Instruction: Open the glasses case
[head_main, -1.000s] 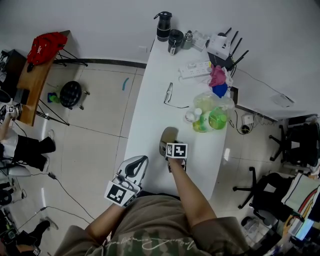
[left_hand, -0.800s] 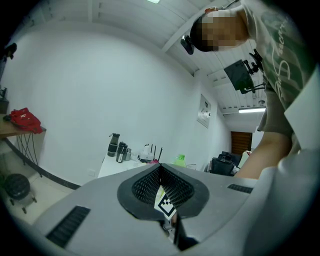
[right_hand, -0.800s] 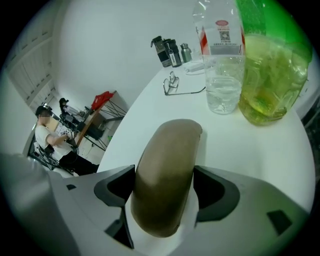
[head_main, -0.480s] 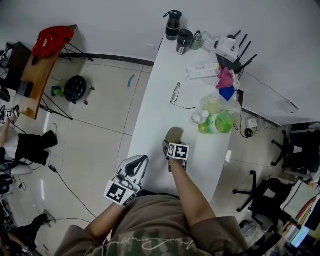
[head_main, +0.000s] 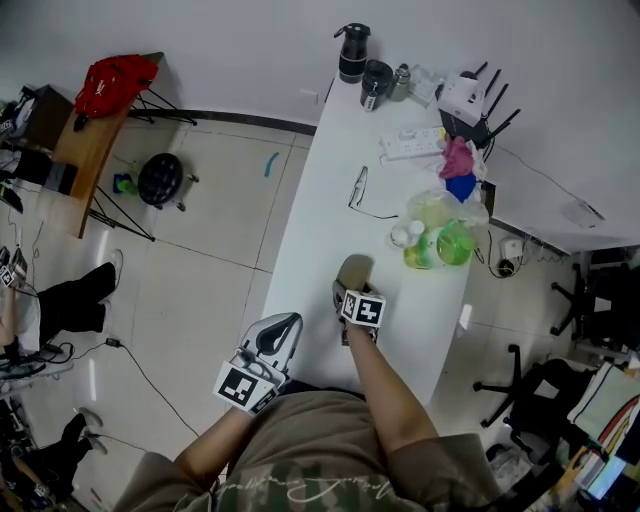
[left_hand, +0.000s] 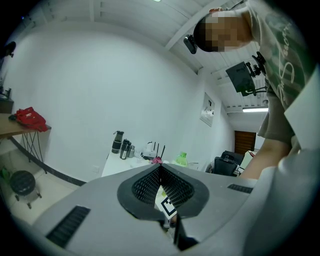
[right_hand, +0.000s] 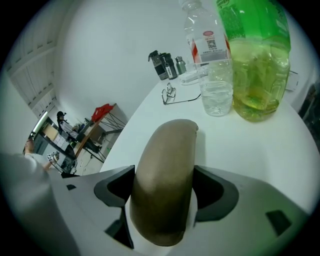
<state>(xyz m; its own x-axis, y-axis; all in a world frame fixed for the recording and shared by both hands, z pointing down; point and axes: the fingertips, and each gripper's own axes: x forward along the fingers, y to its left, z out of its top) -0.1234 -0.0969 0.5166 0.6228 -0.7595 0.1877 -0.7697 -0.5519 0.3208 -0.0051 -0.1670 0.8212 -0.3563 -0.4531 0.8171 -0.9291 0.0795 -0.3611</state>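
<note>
A long white table (head_main: 320, 250) runs away from the person towards a plain white wall (head_main: 230, 50), with pale glossy floor tiles (head_main: 190, 280) on either side. The brown glasses case (head_main: 352, 272) lies closed on the near part of the tabletop, and the right gripper (head_main: 348, 292) tips down over its near end. Its jaws have just been opening and now stand wide, with the case between them and the pads close by its sides. I can't see them pressing on it. The left gripper (head_main: 282, 325) hangs by the table's near left edge with its jaws together and nothing in them. Just beyond the case stand a green bottle (head_main: 452, 243) and a clear bottle (head_main: 405, 235). Farther up lie a pair of spectacles (head_main: 360, 190), a pink cloth (head_main: 459, 158) and a white power strip (head_main: 412, 144). At the far end are a router (head_main: 468, 100), a black flask (head_main: 352, 52) and a dark cup (head_main: 376, 77). Off to the left, a red bag (head_main: 115, 75) sits on a wooden desk (head_main: 85, 150), near a round black stool (head_main: 160, 180). Black office chairs (head_main: 600, 300) crowd the right side.
</note>
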